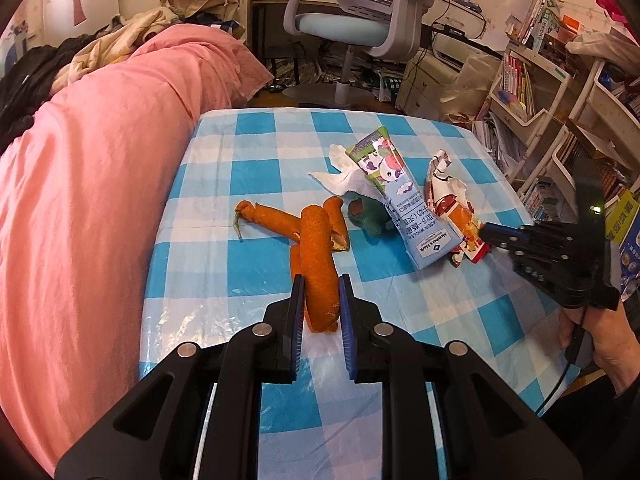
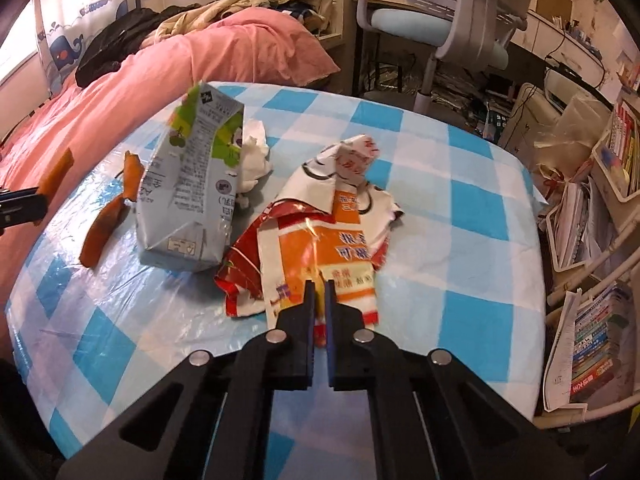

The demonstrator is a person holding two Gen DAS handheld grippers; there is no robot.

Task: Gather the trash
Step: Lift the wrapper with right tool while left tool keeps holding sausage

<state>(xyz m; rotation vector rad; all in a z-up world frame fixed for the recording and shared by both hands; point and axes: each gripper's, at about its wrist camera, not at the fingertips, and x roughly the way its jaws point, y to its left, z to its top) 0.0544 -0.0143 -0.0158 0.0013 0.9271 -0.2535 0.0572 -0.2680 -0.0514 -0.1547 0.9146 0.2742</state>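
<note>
Pinching the snack wrapper [image 2: 320, 240] in the right claw [image 2: 319, 292]

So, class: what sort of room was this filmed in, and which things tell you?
Most likely a bedroom that doubles as a study: a bed with a pink duvet, a swivel desk chair, and shelves crammed with books beside the checked table.

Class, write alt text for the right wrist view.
The right gripper is shut on an orange snack wrapper on a blue checked table. A milk carton, tissue and orange peel lie left.
</note>
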